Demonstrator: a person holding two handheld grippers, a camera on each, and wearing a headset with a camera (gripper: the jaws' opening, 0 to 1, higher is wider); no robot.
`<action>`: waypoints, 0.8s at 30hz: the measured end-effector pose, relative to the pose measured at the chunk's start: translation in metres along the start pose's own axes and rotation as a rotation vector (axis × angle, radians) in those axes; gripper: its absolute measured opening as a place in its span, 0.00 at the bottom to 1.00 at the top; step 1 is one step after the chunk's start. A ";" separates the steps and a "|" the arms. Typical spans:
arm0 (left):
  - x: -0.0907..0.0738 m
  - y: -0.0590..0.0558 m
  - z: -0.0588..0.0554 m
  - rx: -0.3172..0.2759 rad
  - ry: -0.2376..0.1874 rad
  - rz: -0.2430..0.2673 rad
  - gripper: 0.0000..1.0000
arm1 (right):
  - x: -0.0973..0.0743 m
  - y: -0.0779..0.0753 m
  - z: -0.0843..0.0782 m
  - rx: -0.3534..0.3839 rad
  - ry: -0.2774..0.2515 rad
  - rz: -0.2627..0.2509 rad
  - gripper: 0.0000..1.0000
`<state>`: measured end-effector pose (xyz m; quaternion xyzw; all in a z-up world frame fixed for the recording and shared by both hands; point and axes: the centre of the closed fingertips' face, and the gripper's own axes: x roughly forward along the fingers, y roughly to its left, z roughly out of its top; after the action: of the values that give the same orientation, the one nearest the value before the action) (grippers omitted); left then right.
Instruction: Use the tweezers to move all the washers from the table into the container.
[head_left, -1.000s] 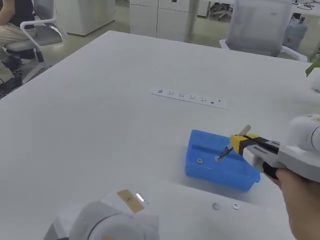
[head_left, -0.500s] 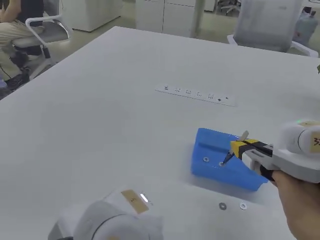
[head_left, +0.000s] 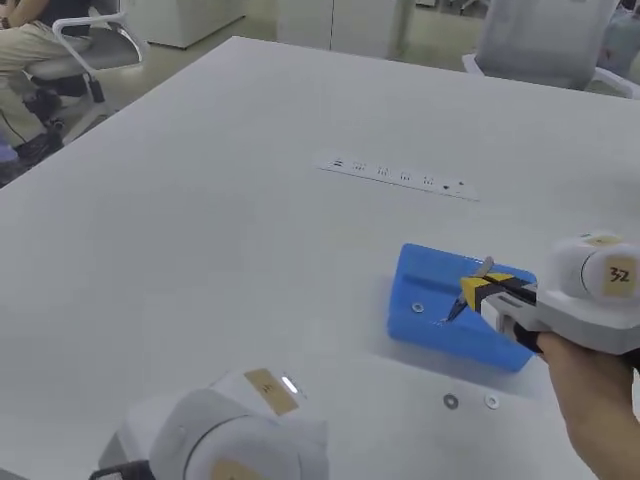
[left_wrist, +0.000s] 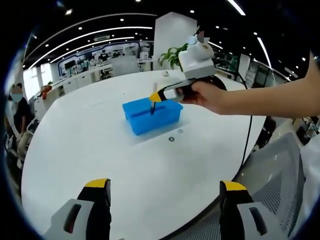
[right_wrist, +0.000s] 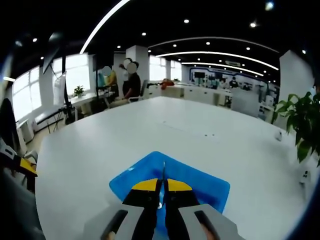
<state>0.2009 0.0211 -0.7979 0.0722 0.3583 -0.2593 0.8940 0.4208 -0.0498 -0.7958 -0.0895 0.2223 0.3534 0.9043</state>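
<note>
Gripping: the right gripper (right_wrist: 161, 186) has its fingers pressed together on the tweezers (right_wrist: 163, 172), which reach out ahead of the fingers and point down into the blue container (right_wrist: 210, 189).
Left side: the left gripper (left_wrist: 165, 186) carries nothing. Its fingers are spread wide over bare worktop (head_left: 250, 200), with the container well ahead of them.
Tweezer tips: low inside the container, just ahead of and below the right fingers. Whether a washer sits between them is too small to tell.
Stored washer: the stored washer (head_left: 417, 307) lies on the container floor, beyond the right fingers and a little to the left of the tips.
Loose washers: the first loose washer (head_left: 451, 401) and the second loose washer (head_left: 491, 401) lie close together on the worktop. They are outside the container's near wall, behind and below the right fingers.
Risk, slip: flat, thin washers give the tips little edge, so one could skid away or spring out if pinched off-centre.
Risk, tool: a loosened squeeze by the right fingers could let the tweezers twist or drop.
Risk, container: catching the wall while lifting out could shove the light container.
Count: two grippers, one pair of tweezers, one container, one washer plainly inside, two washers outside.
</note>
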 end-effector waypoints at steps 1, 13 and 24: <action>0.000 0.000 0.000 0.000 0.001 -0.001 0.92 | 0.000 0.000 -0.001 0.004 0.001 0.002 0.00; 0.001 -0.003 0.001 0.002 -0.004 -0.012 0.92 | 0.001 0.001 -0.004 0.016 -0.002 0.004 0.00; -0.002 -0.010 0.005 0.026 -0.015 -0.025 0.93 | -0.003 -0.002 0.000 0.048 -0.001 0.001 0.01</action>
<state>0.1978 0.0121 -0.7926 0.0775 0.3490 -0.2758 0.8923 0.4198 -0.0532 -0.7947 -0.0674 0.2301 0.3484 0.9061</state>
